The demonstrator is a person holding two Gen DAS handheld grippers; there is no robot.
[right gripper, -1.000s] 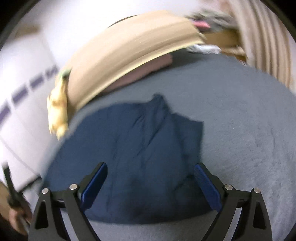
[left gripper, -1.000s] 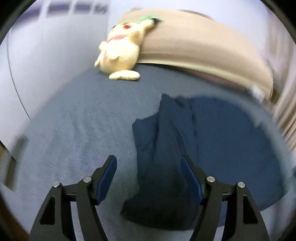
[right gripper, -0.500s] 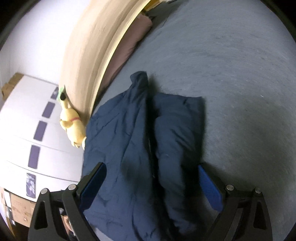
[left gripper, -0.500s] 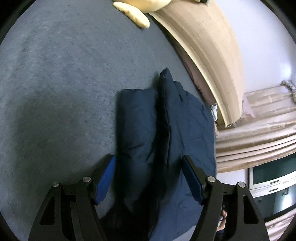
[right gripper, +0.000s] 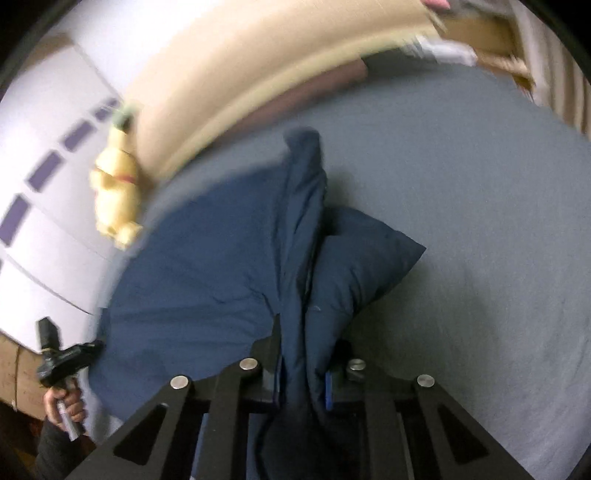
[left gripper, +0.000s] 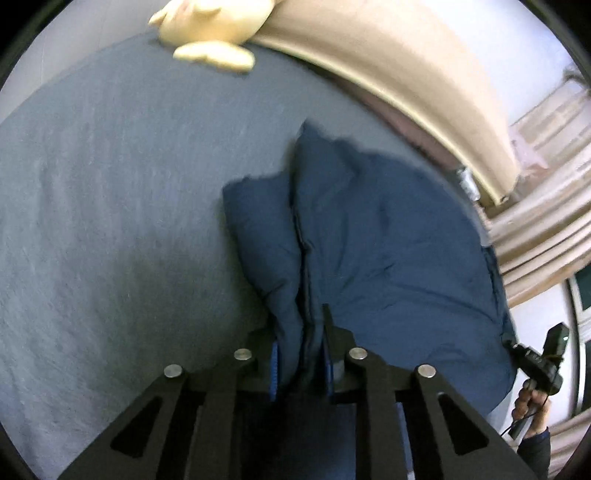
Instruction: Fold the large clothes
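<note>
A large dark blue padded garment (left gripper: 388,251) lies on the grey bed (left gripper: 110,206), with one side folded over along a raised ridge. My left gripper (left gripper: 301,354) is shut on the near edge of the garment at that ridge. In the right wrist view the same blue garment (right gripper: 207,266) spreads left, and my right gripper (right gripper: 303,373) is shut on its bunched near edge. Each view shows the other gripper, hand-held, at the garment's far corner: the right one (left gripper: 543,365), the left one (right gripper: 59,362).
A yellow plush toy (left gripper: 214,33) (right gripper: 114,192) lies at the head of the bed against the beige headboard (left gripper: 406,62). Beige curtains (left gripper: 546,221) hang past the bed's right side. White cupboard doors (right gripper: 44,177) stand on the other side.
Both grippers were open above the garment; they have dropped onto its near edge and closed on the fabric, which now bunches up between the fingers.
</note>
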